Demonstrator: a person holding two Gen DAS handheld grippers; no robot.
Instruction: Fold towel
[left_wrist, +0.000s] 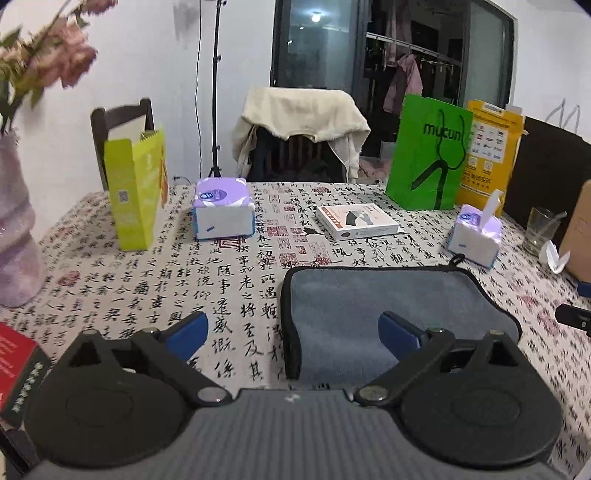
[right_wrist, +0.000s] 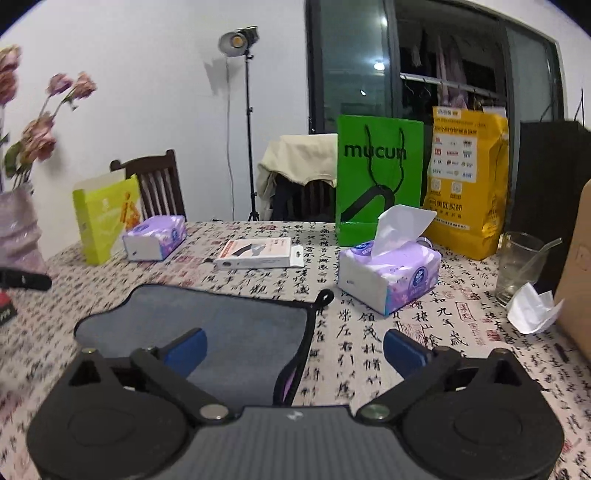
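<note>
I see the grey towel (left_wrist: 388, 306) already folded on the worktop (left_wrist: 236, 295), lower centre; both grippers' fingers (left_wrist: 186, 334) (right_wrist: 184, 350) spread wide, empty; perhaps another fold remains.

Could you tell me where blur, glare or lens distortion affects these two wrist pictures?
Left wrist view: the flowers at upper left are smeared, the towel is fairly sharp, and a lamp reflects in the glass door. Right wrist view: tablecloth print blurs near the left edge; fisheye bends the door frame.
</note>
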